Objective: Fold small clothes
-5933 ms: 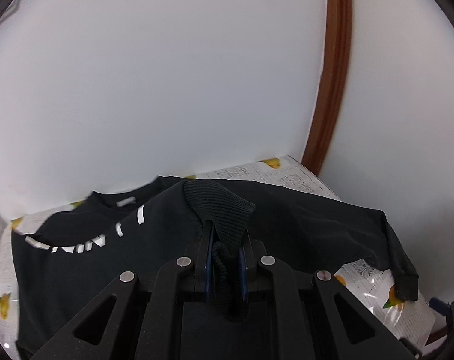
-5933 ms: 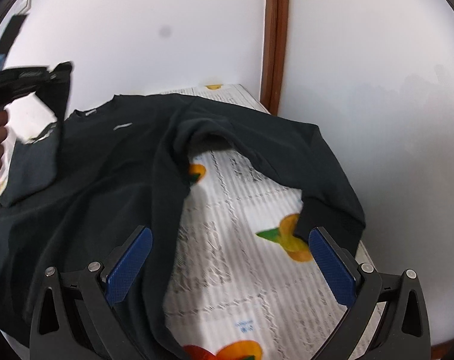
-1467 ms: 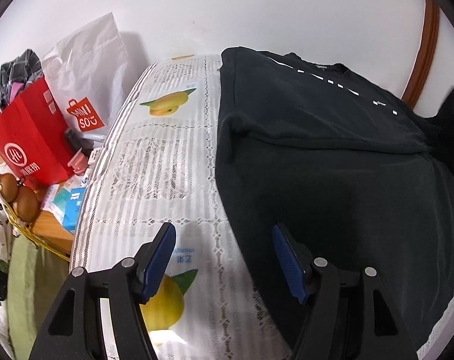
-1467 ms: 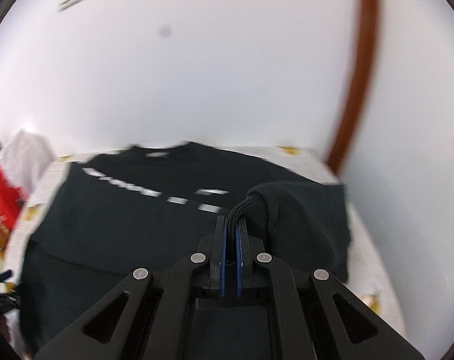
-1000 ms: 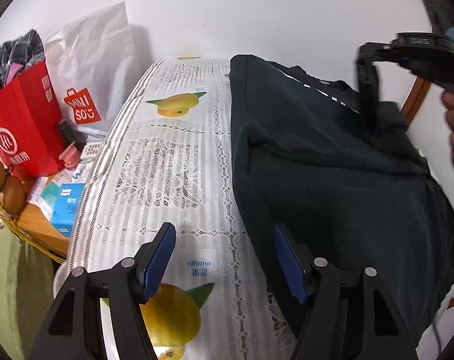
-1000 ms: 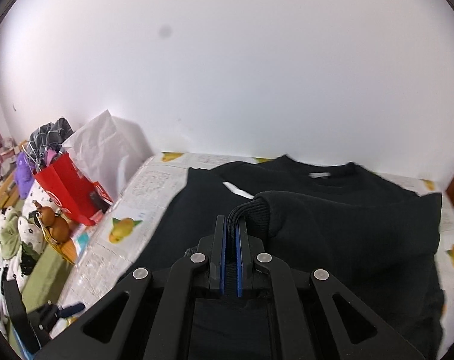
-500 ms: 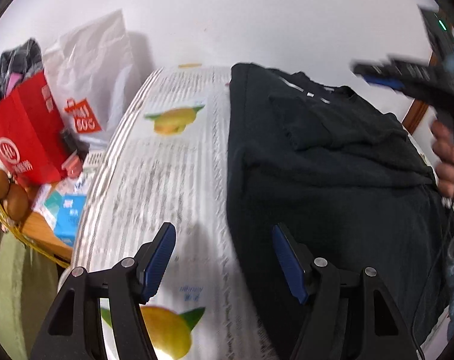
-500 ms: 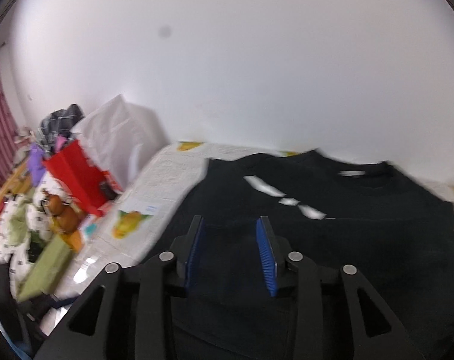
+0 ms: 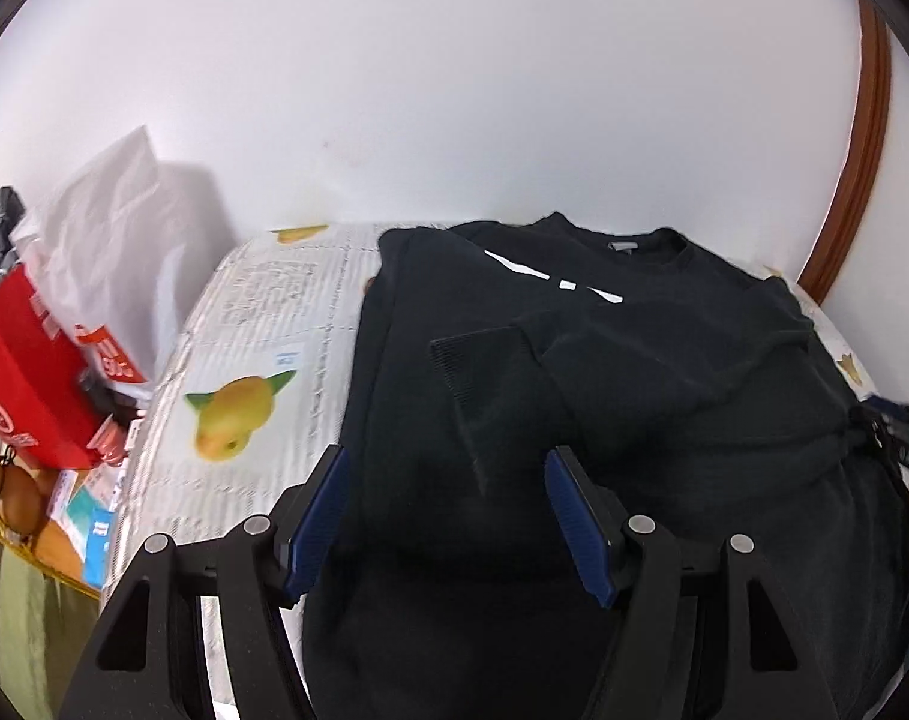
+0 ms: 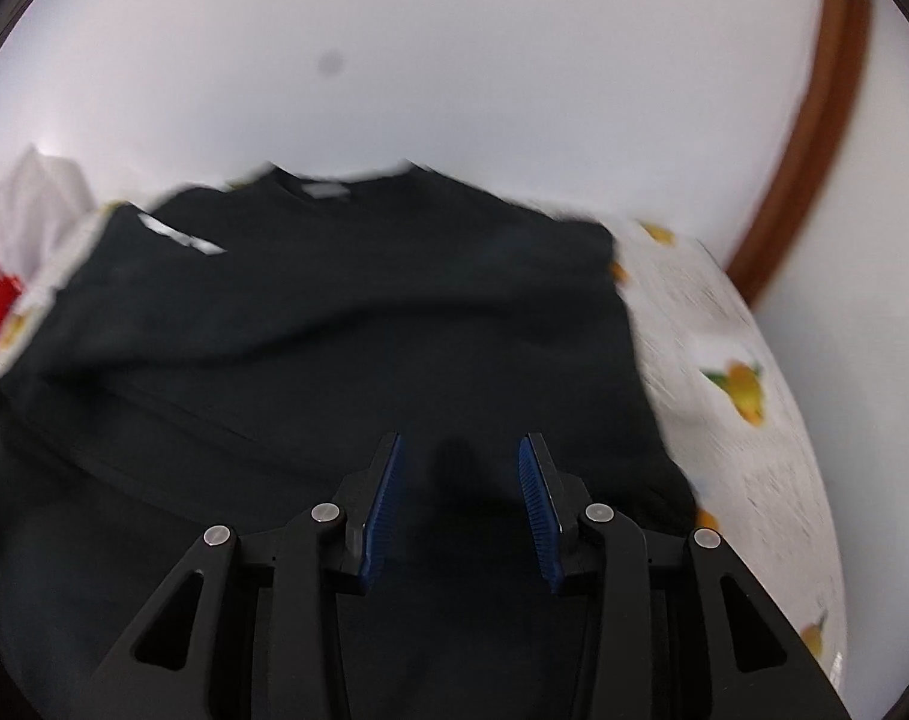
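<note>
Item: black long-sleeved cotton sweatshirt, lying flat on the fruit-printed white tablecloth, collar farthest, hem nearest both tools. Left gripper is hovering over its left edge, jaws narrowing, pads gripping nothing. Right gripper is hanging half-open, empty, nearer the right edge.

We see a plain white wall behind the table, lit evenly, with a brown wooden trim curving up its right side. A white tablecloth printed with yellow fruit covers the table.
</note>
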### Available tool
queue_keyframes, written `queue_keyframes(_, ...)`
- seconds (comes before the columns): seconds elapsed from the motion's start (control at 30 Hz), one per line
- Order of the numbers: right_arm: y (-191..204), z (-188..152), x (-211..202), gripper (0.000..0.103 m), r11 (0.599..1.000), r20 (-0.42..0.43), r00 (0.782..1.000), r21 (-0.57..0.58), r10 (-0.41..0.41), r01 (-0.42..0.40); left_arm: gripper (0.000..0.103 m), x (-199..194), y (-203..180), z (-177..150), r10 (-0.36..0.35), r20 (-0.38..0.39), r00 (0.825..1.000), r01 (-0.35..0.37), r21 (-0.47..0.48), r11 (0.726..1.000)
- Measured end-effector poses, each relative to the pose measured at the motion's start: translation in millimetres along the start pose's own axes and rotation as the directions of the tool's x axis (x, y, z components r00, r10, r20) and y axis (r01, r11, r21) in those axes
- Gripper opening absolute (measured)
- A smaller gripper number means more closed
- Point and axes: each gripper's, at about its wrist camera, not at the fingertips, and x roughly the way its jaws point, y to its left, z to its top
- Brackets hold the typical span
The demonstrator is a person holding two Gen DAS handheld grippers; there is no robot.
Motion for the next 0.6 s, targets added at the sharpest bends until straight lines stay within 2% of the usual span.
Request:
queue_keyframes(0.17,-26,-16,20,0.039,0.999,-0.03,0.999,0.039,-0.028,0.029,0.05,29,-5,6,-0.011,-0.046,0.999,0.011,-0.02,1.0)
queue_keyframes(0.33,-40,-25,28,0.04,0.997,-0.027,1.0,0.071,-0.012,0.013,0.048,63,-6,8,-0.022,-0.096,0.995,0.017,-0.048,0.999)
queue_keyframes(0.43,-41,-28,32,0.041,0.998,-0.024,1.0,0.067,-0.012,0.013,0.038,72,-4,10,-0.059,-0.103,0.993,0.049,-0.101,0.994)
queue_keyframes(0.5,-41,-27,33,0.041,0.997,-0.024,1.0,0.075,-0.014,0.016,0.018,72,-7,12,-0.056,-0.101,0.993,0.045,-0.105,0.993)
queue_keyframes(0.6,-39,-27,33,0.041,0.996,-0.028,0.999,0.081,-0.018,0.02,0.012,61,-15,15,-0.039,-0.08,0.996,0.033,-0.075,0.997)
